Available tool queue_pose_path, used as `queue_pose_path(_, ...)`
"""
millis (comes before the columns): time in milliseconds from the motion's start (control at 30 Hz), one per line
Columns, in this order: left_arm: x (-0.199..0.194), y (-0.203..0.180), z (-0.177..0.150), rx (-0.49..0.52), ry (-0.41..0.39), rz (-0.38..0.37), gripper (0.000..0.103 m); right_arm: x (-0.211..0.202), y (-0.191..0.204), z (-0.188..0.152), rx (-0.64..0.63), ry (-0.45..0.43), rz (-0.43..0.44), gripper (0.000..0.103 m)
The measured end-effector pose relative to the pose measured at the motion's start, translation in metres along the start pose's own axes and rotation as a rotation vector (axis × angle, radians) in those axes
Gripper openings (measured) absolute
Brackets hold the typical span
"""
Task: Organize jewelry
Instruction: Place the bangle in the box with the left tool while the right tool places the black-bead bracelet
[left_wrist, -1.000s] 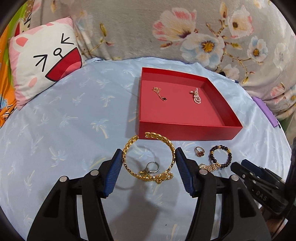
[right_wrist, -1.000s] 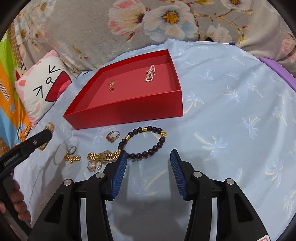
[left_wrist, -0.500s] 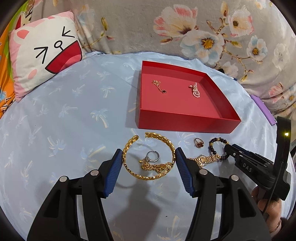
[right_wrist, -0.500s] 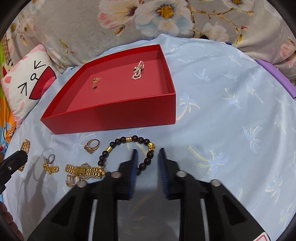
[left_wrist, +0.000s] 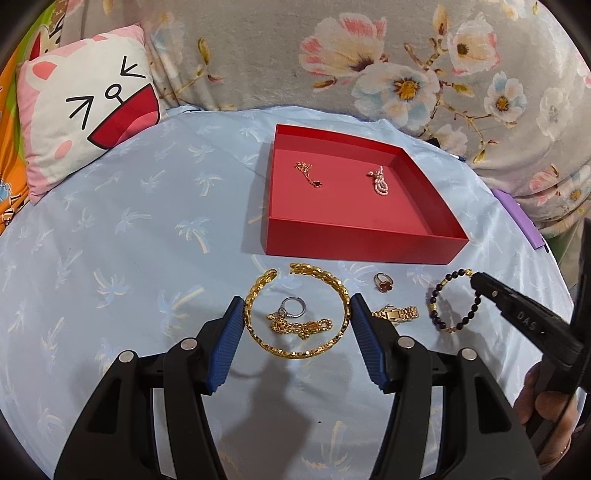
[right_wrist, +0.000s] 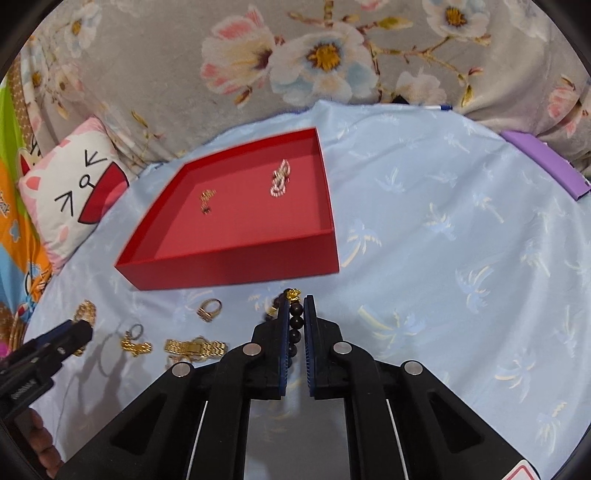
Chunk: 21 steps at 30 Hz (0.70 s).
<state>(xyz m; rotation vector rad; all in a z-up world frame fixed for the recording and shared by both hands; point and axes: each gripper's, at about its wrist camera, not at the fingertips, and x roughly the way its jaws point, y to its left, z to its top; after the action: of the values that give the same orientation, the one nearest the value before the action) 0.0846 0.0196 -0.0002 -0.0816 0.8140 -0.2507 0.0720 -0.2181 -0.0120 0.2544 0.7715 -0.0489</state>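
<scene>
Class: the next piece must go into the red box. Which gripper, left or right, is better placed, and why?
Right gripper: already shut on the dark bead bracelet near the red box. Left gripper is open around the gold bangle.

Pale blue palm-print sheet (left_wrist: 140, 258) under red tray (left_wrist: 354, 245), loose gold jewelry (left_wrist: 295, 317).

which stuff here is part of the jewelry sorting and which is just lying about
Job: red box, dark bead bracelet in right gripper, gold bangle, gold chain, silver ring, red-stone ring, gold watch.

Lying about: cat pillow, purple item, floral blanket.
</scene>
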Motion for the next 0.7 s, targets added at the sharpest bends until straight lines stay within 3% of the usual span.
queue_pose_path(367,-0.019,-0.016,0.029,0.021,-0.051,-0.043,0.056,-0.044,0.014,0.048,-0.02,-0.115,0.097,0.007)
queue_pose_path(533,-0.01,-0.024,0.066,0.051,-0.085,-0.043,0.056,-0.034,0.021,0.081,-0.043,-0.137,0.121,0.007)
queue_pose_path(700,0.016,-0.026,0.099,0.056,-0.101,-0.038,0.056,-0.001,0.026,0.107,-0.044,-0.1,0.163,0.007)
